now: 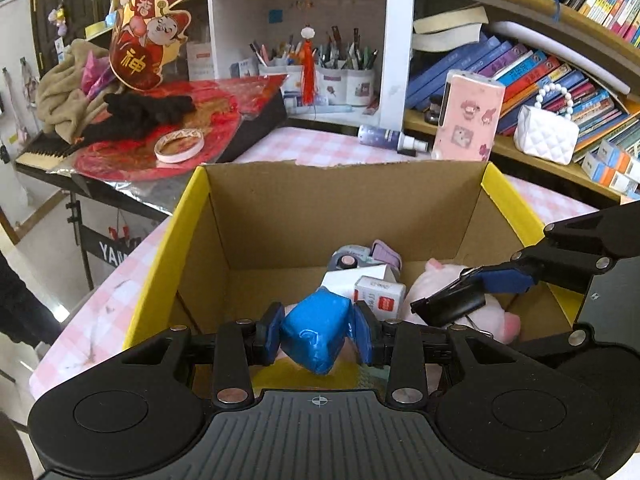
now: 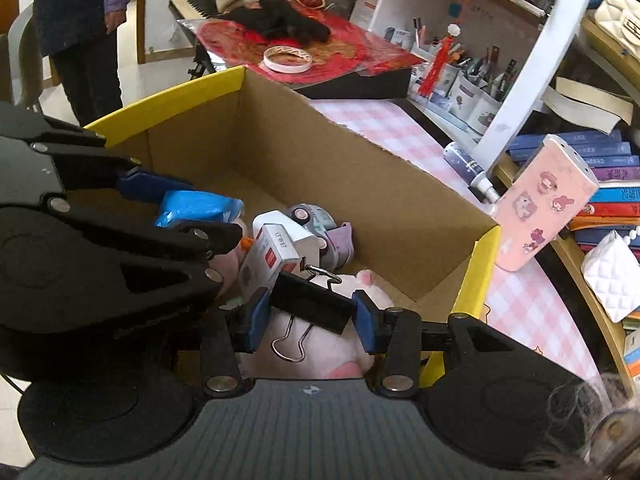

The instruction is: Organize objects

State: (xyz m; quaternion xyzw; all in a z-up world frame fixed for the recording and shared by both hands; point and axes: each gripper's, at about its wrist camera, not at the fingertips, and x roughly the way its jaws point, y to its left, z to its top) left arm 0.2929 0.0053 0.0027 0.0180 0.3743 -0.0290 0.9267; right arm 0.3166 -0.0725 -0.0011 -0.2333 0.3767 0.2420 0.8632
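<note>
My left gripper [image 1: 318, 330] is shut on a blue wrapped packet [image 1: 316, 330] and holds it just inside the near end of an open cardboard box [image 1: 344, 204] with yellow flaps. My right gripper [image 2: 310, 314] is shut on a large black binder clip [image 2: 310, 300] above the same box. In the left wrist view that clip [image 1: 450, 304] hangs over a pink plush toy [image 1: 434, 280]. The right wrist view shows the left gripper [image 2: 196, 216] with the blue packet [image 2: 192, 208] on its left side. A small white carton [image 2: 266, 258], a roll of tape [image 2: 312, 216] and the plush toy [image 2: 360, 280] lie in the box.
A pink checked cloth [image 1: 316, 146] covers the table under the box. Behind it are a spray bottle [image 1: 390, 138], a pink cartoon-print case [image 1: 468, 118], pen cups [image 1: 334, 78] and shelves of books [image 1: 532, 76]. A tape ring [image 1: 179, 145] lies on red paper at left. A person [image 2: 80, 28] stands beyond.
</note>
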